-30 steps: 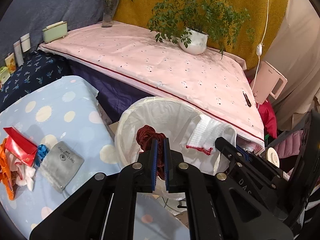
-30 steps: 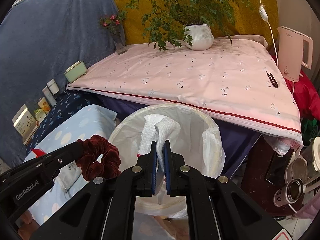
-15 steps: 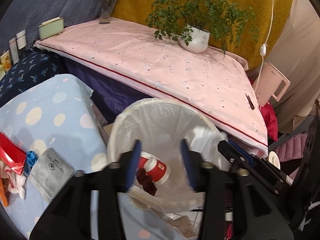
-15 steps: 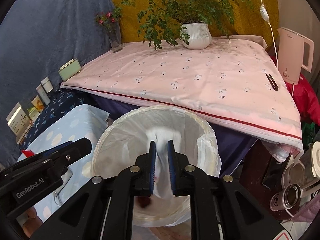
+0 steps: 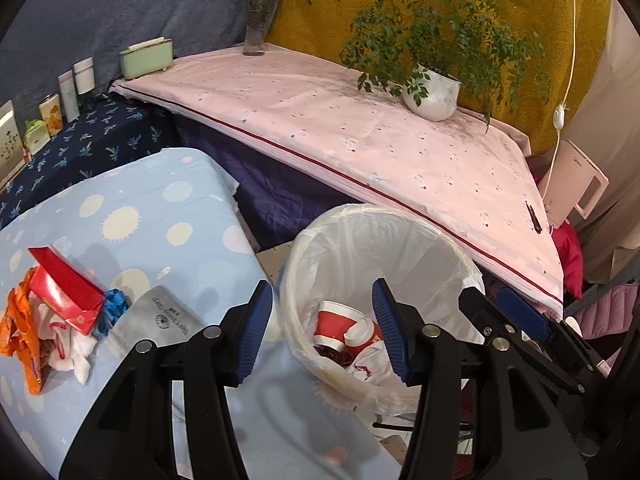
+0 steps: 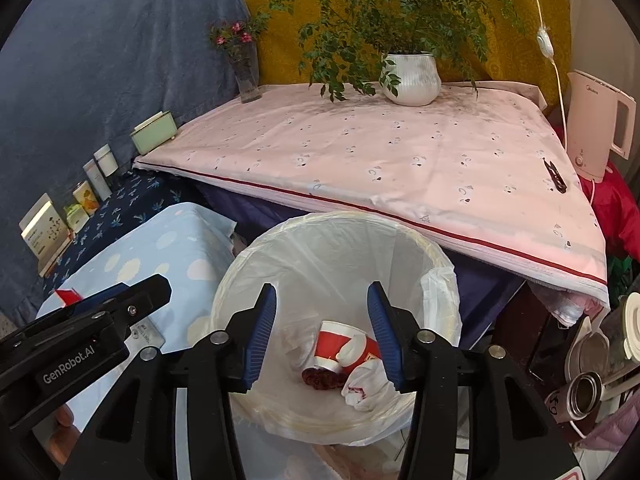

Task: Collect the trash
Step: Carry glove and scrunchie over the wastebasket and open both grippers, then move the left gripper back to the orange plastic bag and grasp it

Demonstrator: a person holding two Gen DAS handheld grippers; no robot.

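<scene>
A white-lined trash bin stands below both grippers. Inside lie red paper cups, a maroon scrunchie and a white cloth with red trim. My left gripper is open over the bin's left rim, with nothing between its pads. My right gripper hangs over the bin's middle; its jaws are opening and hold nothing. On the blue dotted table to the left lie a red packet, an orange wrapper, white tissue, a blue scrap and a grey pouch.
Behind the bin a pink-clothed table carries a potted plant, a flower vase, a green box and a black clip. A pink kettle stands right. Cans crowd the lower right.
Both grippers went from shut to open. The scrunchie left my left gripper and the white cloth left my right; both now lie in the bin. The left gripper shifted left.
</scene>
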